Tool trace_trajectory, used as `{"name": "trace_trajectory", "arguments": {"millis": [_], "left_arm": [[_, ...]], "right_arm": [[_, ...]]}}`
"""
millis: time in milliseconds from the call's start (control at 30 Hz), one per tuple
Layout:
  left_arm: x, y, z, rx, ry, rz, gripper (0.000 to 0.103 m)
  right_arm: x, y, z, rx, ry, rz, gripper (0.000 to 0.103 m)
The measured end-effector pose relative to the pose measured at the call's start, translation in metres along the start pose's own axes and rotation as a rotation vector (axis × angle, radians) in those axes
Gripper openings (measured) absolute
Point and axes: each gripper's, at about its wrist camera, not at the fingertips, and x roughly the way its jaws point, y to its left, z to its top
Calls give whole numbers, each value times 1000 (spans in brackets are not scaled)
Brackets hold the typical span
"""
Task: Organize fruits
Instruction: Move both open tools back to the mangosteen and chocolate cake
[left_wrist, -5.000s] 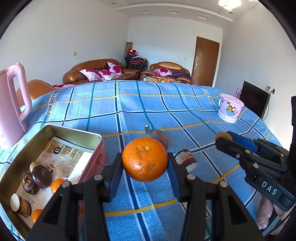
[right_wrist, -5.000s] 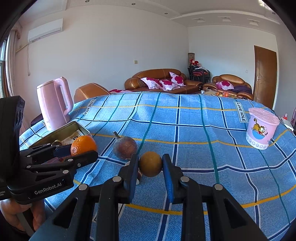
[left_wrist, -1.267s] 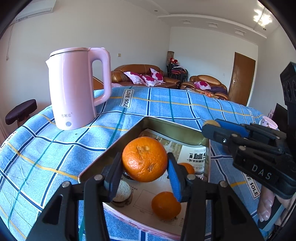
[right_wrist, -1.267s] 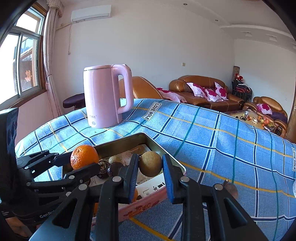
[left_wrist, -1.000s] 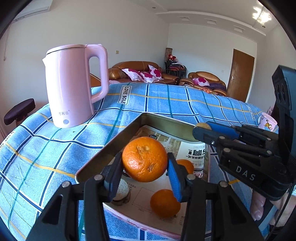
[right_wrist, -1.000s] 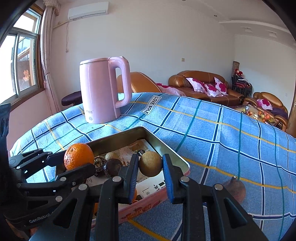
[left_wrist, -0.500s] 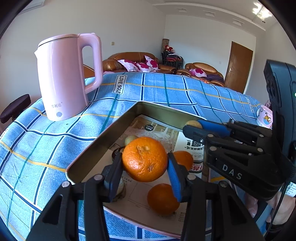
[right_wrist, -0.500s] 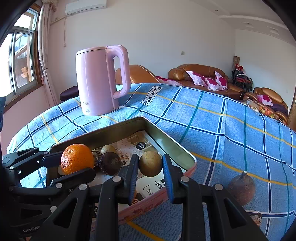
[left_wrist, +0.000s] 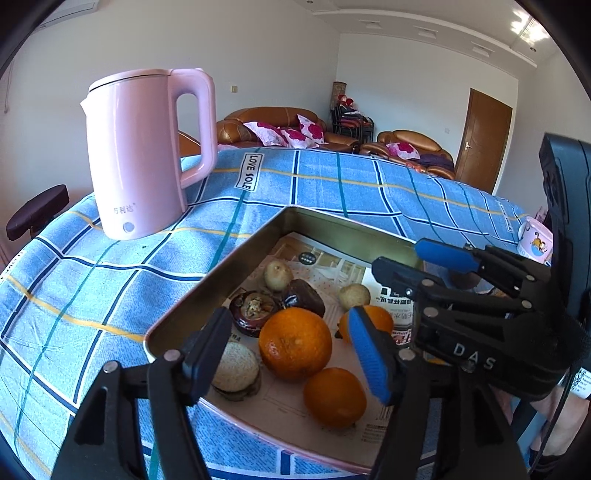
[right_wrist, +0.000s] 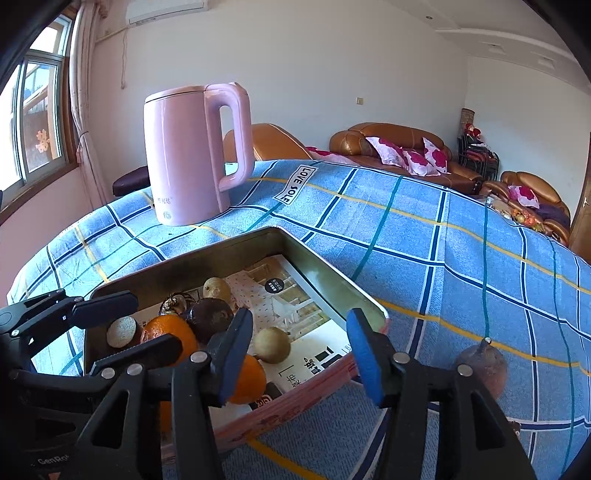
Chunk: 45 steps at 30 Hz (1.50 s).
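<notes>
My left gripper (left_wrist: 291, 354) hangs over the near corner of the metal tin (left_wrist: 207, 280), and its jaws are opening. The big orange (left_wrist: 295, 343) lies in the tin between them, clear of both pads. My right gripper (right_wrist: 301, 354) is over the tin's (right_wrist: 332, 280) other side, its jaws opening too. The tan round fruit (right_wrist: 272, 345) rests on the paper liner below them, untouched. Also in the tin are two more oranges (left_wrist: 334, 397), small tan fruits (left_wrist: 277, 275), dark fruits (left_wrist: 303, 299) and a round pale cake (left_wrist: 234, 369).
A tall pink kettle (left_wrist: 144, 155) stands on the blue checked cloth just beyond the tin. A brown stemmed fruit (right_wrist: 480, 369) lies on the cloth right of the tin. A small printed cup (left_wrist: 535, 242) sits far right. Sofas and a door are behind.
Both grippers have gone from shut to open over the tin. The orange has dropped out of the left jaws and the tan fruit out of the right, both into the tin.
</notes>
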Motion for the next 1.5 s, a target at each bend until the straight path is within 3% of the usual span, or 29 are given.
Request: {"name": "trace_trajectory", "arguments": {"millis": [200, 333, 533, 667, 867, 1100, 1133, 1233, 1367, 1500], "left_arm": [[-11, 1, 0, -17, -37, -4, 87], [-17, -3, 2, -22, -49, -12, 88], [-21, -20, 3, 0, -53, -27, 88], [-21, -36, 4, 26, -58, -38, 94], [-20, -57, 7, 67, -56, -51, 95], [-12, -78, 15, 105, -43, -76, 95], [-11, -81, 16, 114, -41, -82, 95], [-7, -96, 19, 146, -40, -89, 95], [0, -116, 21, 184, -28, -109, 95], [11, -137, 24, 209, -7, -142, 95]], "right_arm": [[-17, -4, -9, -5, -19, -16, 58], [-41, -18, -21, -18, -33, -59, 59], [-78, -71, -44, 59, -19, -165, 59], [-86, -105, -56, 124, 11, -215, 61], [-74, -117, -59, 172, 67, -156, 61], [-47, -120, -58, 181, 180, -152, 61], [-45, -123, -58, 198, 187, -145, 60], [-39, -128, -62, 208, 232, -128, 41], [-43, -134, -65, 219, 215, -122, 40], [-51, -147, -65, 241, 183, -176, 40]]}}
